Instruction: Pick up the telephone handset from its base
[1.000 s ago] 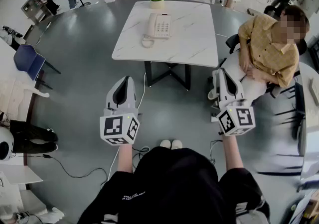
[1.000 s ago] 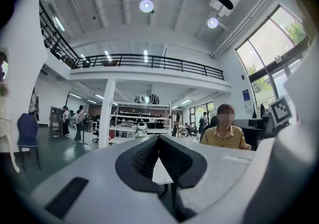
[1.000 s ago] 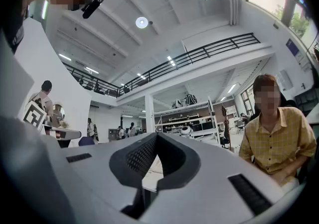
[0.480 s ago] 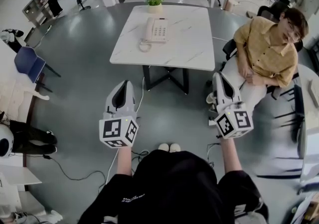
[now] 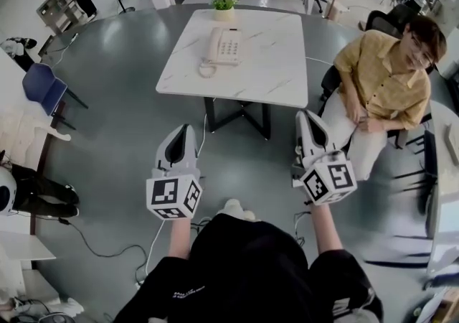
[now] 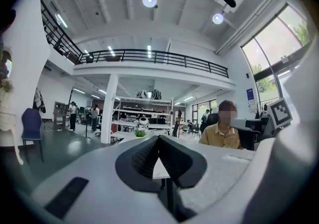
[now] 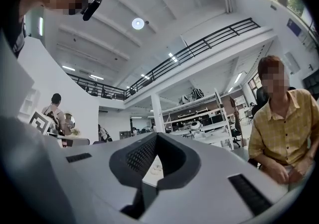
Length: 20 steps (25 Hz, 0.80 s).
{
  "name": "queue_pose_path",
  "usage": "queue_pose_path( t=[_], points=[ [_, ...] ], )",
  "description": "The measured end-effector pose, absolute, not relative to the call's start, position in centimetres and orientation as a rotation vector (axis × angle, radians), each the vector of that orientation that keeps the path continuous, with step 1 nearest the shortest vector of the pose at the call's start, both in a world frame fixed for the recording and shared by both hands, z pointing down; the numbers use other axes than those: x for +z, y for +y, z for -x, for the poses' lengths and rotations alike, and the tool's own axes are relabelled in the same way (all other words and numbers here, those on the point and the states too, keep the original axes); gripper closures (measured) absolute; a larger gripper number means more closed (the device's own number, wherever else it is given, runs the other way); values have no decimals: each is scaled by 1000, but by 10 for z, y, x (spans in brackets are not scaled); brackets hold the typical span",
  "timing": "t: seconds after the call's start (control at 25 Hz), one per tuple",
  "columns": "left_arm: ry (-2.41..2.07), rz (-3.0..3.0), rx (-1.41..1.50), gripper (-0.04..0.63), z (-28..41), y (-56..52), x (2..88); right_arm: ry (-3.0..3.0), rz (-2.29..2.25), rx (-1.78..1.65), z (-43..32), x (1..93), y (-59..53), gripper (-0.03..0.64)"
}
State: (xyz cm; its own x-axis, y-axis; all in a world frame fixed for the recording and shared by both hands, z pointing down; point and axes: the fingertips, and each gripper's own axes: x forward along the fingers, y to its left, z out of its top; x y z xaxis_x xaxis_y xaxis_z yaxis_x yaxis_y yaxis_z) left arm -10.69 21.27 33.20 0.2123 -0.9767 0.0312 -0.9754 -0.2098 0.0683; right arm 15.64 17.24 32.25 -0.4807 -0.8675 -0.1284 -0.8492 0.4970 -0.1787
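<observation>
The 2 grippers, left gripper (image 5: pixel 184 129) and right gripper (image 5: pixel 302 116), have jaws closed and empty, well apart from the table (image 5: pixel 276 63). The handset (image 5: pixel 213 44) appears seated on its base (image 5: pixel 229 45), on the table's far half.

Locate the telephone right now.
In the head view, the telephone sits on the white table, on its left half toward the far end, just this side of the potted plant.
</observation>
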Motion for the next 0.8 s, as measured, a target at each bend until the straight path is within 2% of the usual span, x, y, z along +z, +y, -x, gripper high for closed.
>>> queue_pose_path(
  t=[0.36, 0.8],
  points=[
    [-1951, -2363, -9, 597, 117, 173, 337, 2569, 1404, -171, -142, 327, 127, 626],
    [-1868, -2385, 18, 597, 133, 60, 357, 2566, 1488, -200, -122, 346, 33, 626]
  ],
)
